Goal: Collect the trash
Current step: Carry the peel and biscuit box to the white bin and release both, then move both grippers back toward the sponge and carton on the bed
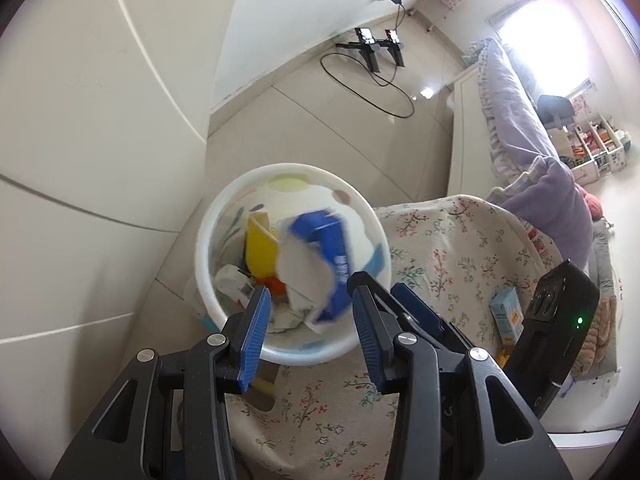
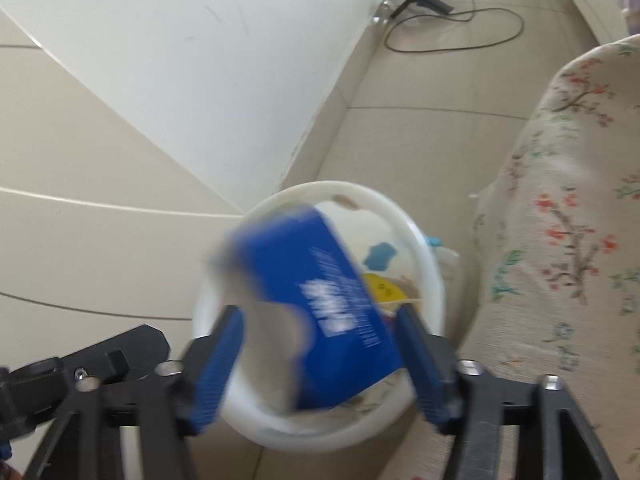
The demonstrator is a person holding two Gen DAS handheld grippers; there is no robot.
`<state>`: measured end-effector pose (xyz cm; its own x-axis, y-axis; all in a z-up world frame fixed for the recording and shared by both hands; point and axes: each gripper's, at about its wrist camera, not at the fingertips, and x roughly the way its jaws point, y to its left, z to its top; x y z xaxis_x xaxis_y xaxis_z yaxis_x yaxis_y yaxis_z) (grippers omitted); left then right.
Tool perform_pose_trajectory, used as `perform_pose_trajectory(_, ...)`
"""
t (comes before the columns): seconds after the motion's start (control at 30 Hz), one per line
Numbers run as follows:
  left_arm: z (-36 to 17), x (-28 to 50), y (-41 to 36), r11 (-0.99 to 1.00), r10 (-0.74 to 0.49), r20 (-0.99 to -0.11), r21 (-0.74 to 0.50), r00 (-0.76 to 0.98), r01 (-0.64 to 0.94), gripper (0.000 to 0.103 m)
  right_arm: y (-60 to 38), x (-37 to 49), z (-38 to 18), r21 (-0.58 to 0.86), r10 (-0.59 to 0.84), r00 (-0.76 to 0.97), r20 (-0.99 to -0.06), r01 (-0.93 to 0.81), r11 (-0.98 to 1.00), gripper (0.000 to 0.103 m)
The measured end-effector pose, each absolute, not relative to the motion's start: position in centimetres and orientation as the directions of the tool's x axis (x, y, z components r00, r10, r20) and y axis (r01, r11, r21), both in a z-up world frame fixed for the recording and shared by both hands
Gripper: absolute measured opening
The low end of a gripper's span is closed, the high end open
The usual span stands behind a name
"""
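A torn blue-and-white cardboard box (image 2: pixel 320 312) hangs blurred at frame centre, over the round white plastic trash bin (image 2: pixel 430 280), apparently dropping in. The right gripper (image 2: pixel 322 352) and left gripper (image 1: pixel 310 320) both stand spread wide, holding nothing. The risk I see: the box could catch the rim and tumble onto the beige tiled floor (image 2: pixel 420 148).

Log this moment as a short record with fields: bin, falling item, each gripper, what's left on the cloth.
bin: white bin on the floor beside the floral cloth, already holding trash
item: blue box, blurred, over the bin mouth, between open jaws
left gripper: open, holding nothing
right gripper: open, above the bin
left on cloth: small light blue carton
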<state>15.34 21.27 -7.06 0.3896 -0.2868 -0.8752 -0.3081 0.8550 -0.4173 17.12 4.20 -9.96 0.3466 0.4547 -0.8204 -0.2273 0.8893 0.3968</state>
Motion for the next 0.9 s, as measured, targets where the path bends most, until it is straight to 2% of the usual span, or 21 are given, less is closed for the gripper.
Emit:
perform_pose_trajectory(0.2, -6.9, 15.1, 21.3, 0.854, -0.291, -0.871, -0.423, 0.397, -0.303, 0.046, 2.6, 16.0, -11.1, 0.38, 0.429, 0.336, -0.839, -0.204, 0.902, 0.073)
perform_pose_trajectory(0.43, -6.7, 15.6, 19.2, 0.871, -0.301, -0.875, -0.414, 0.379, -0.266, 0.046, -1.5, 15.1, -9.6, 0.379, 0.413, 0.368, -0.833, -0.162, 0.911, 0.073)
perform_pose_trajectory(0.67, -6.0, 16.5, 13.5, 0.904, -0.325, -0.877, -0.398, 0.354, -0.156, 0.046, -7.5, 12.9, -7.5, 0.326, 0.349, 0.395, -0.85, -0.125, 0.937, 0.073)
perform_pose_trajectory(0.9, -5.7, 16.8, 5.5, 0.918, -0.38, -0.877, -0.397, 0.295, 0.0, 0.046, -16.6, 11.2, -4.4, 0.259, 0.23, 0.426, -0.875, 0.012, 0.966, 0.073)
